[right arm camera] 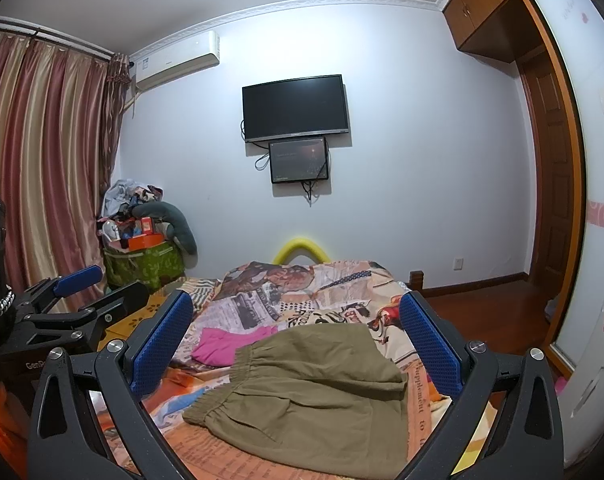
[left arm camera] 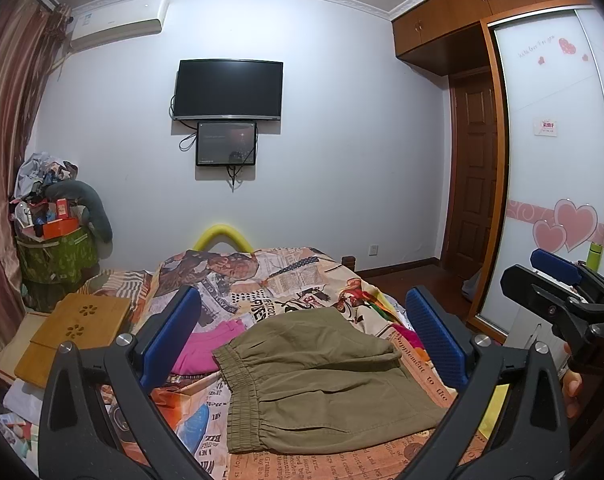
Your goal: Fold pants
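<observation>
The left tool (left arm camera: 302, 332) stands with its blue pads wide apart, holding nothing, raised over the bed (left arm camera: 302, 280). The right tool (right arm camera: 298, 340) is the same: pads spread, empty, above the bed; in the left view it shows at the right edge, and a fingertip (left arm camera: 572, 394) of the person's hand shows below it.

At the far left hang striped pink and gold curtains (right arm camera: 42, 152). Beside them a green bag (right arm camera: 146, 264) is heaped with boxes and clothes, a grey pillow (right arm camera: 182, 224) draped over it. A wooden tray (left arm camera: 78, 332) rests on the bed's left side. Above, an air conditioner (right arm camera: 178, 60) is fixed high on the white wall (right arm camera: 422, 140).

The bed carries a newspaper-print cover. On it a pink cloth (left arm camera: 210, 344) lies just left of the pants (left arm camera: 326, 376), touching them. The pants are olive, folded into a compact stack, elastic waistband to the left, lying flat between the pads in both views. A yellow tube (right arm camera: 300, 248) arches behind the bed's far end.

On the wall hang a dark TV (right arm camera: 296, 108) and a smaller screen (right arm camera: 298, 160) just below it. To the right come a wooden door (left arm camera: 474, 176), overhead cabinets (left arm camera: 462, 4) and a wardrobe panel (left arm camera: 558, 152) with pink hearts.
</observation>
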`<state>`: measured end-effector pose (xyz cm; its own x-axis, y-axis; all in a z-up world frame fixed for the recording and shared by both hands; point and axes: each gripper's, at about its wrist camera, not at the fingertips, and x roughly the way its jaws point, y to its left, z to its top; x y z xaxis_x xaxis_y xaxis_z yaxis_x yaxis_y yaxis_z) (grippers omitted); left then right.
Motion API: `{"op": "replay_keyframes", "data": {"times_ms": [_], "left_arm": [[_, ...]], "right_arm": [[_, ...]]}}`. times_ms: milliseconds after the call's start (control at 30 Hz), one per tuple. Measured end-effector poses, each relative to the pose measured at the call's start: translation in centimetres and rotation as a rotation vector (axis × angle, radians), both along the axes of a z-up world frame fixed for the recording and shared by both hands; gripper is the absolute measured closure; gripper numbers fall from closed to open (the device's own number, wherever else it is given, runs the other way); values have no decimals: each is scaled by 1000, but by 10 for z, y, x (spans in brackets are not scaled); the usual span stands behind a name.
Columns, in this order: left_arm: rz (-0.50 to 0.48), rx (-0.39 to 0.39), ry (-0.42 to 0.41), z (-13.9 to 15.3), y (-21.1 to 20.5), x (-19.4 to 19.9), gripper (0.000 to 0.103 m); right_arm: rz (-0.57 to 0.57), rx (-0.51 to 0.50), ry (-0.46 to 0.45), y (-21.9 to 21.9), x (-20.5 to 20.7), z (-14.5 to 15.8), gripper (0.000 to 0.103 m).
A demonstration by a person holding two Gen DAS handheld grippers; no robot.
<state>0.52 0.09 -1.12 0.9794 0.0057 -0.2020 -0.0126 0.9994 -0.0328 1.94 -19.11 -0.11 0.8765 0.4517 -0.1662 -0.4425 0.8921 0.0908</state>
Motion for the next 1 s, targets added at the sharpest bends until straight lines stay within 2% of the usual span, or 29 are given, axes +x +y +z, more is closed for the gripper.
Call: {"op": "replay_keyframes", "data": {"times_ms": [800, 1000], "left_arm": [[0, 2, 0, 1, 1, 0, 0], [-5, -3, 21, -3, 3, 7, 0]], "right_arm": [[-1, -2, 1, -1, 1, 0, 0], [-8, -10, 8, 1, 5, -5, 0]]}}
